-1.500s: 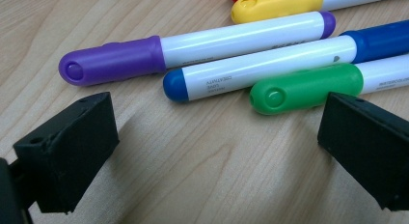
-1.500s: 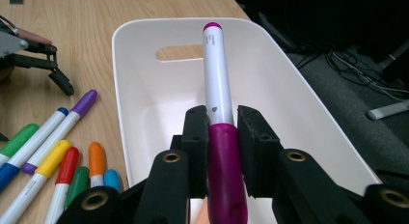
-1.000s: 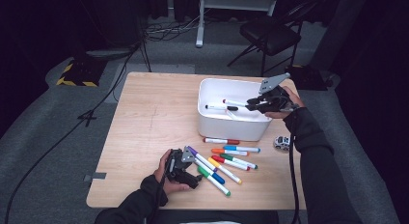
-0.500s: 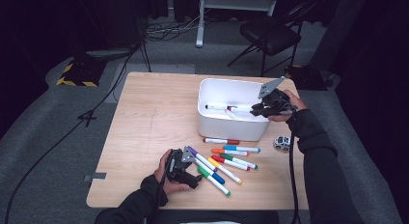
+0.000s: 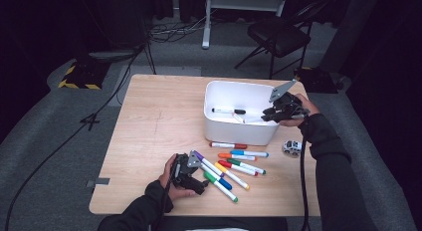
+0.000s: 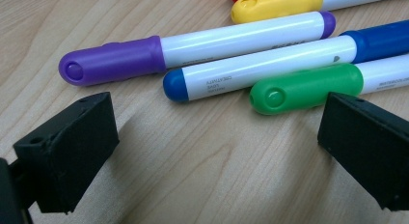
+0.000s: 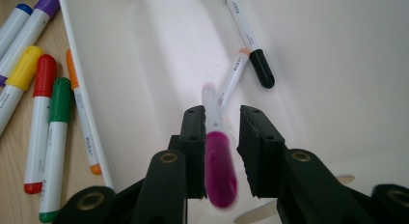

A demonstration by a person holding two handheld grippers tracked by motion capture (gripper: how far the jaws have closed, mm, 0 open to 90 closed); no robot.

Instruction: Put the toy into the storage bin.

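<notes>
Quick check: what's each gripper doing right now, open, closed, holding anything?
Left gripper: open, empty, low over the table beside the green marker.
Right gripper: over the white bin, fingers just opening; the magenta marker sits blurred between them, apparently released.

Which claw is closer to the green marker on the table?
Left. The left claw sits right by the green marker; the right claw is over the white bin.
</notes>
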